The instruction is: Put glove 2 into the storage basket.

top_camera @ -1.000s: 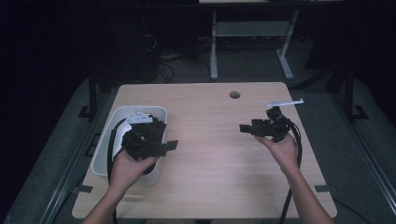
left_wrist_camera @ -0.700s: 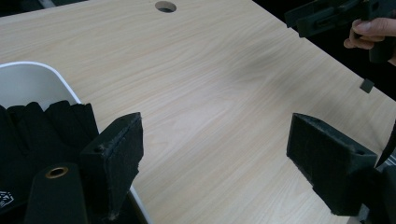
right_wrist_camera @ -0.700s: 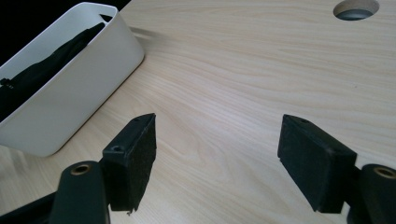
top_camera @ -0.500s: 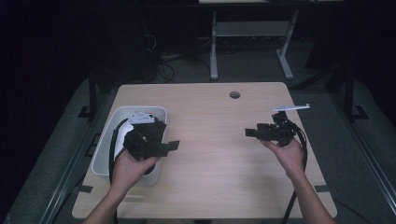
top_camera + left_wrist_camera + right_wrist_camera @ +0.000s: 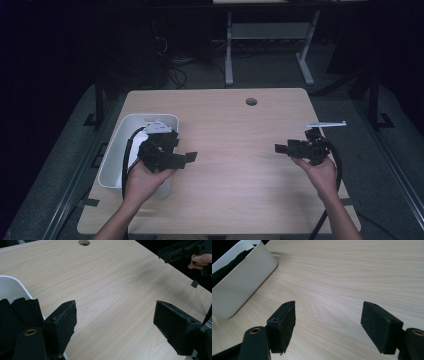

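Note:
A white bin (image 5: 120,150) stands at the left of the light wooden table (image 5: 235,190), with black items (image 5: 20,312) lying in it. Over the bin's right rim a hand holds my left gripper (image 5: 181,152), jaws pointing right, open and empty (image 5: 115,327). At the table's right side my right gripper (image 5: 282,148) points left toward the bin (image 5: 242,282), also open with bare wood between its pads (image 5: 328,325). From the left gripper view it appears at the upper right (image 5: 180,251), held by fingers.
A round cable hole (image 5: 251,101) sits near the table's far edge. A small black piece (image 5: 194,283) lies by the right edge. Behind the table are a white desk frame (image 5: 270,45) and floor cables (image 5: 175,75). Dark floor surrounds the table.
The right hand has carried its gripper nearer to the front of the table, slightly right and lower. The left hand has stayed over the bin. Both jaw pairs stand as wide as before.

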The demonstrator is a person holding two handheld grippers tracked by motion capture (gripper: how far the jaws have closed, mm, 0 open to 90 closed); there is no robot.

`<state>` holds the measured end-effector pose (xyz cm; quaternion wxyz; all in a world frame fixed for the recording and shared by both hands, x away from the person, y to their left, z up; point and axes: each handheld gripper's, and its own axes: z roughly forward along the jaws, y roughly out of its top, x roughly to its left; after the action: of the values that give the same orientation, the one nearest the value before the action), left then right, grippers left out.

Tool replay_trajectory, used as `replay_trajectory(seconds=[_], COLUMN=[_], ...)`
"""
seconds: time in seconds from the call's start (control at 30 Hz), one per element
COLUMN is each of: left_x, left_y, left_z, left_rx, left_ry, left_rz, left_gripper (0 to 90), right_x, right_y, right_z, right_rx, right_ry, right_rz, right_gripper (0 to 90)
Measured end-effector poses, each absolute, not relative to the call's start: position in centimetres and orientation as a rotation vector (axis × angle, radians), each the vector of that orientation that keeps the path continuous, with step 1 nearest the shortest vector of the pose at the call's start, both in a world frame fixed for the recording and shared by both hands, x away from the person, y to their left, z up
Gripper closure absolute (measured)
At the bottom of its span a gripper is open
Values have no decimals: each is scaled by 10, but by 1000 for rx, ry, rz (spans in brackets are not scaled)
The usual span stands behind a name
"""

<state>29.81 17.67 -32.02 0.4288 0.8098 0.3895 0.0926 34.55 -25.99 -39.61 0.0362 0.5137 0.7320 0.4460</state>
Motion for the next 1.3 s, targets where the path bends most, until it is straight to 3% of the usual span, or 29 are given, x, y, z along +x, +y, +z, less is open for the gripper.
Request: replay_trajectory(seconds=[0.8, 1.3], left_x=[291, 279], left_y=[137, 109], left_z=[-340, -366], left_rx=[2066, 2085], left_ry=[904, 858], left_rz=[195, 147], left_gripper=[186, 185], right_x=[306, 276], right_y=[-317, -318], right_z=[-431, -444], right_rx=[1689, 1647], right_ry=[2149, 2158], right_rz=[1340, 1352], right_gripper=[275, 274])
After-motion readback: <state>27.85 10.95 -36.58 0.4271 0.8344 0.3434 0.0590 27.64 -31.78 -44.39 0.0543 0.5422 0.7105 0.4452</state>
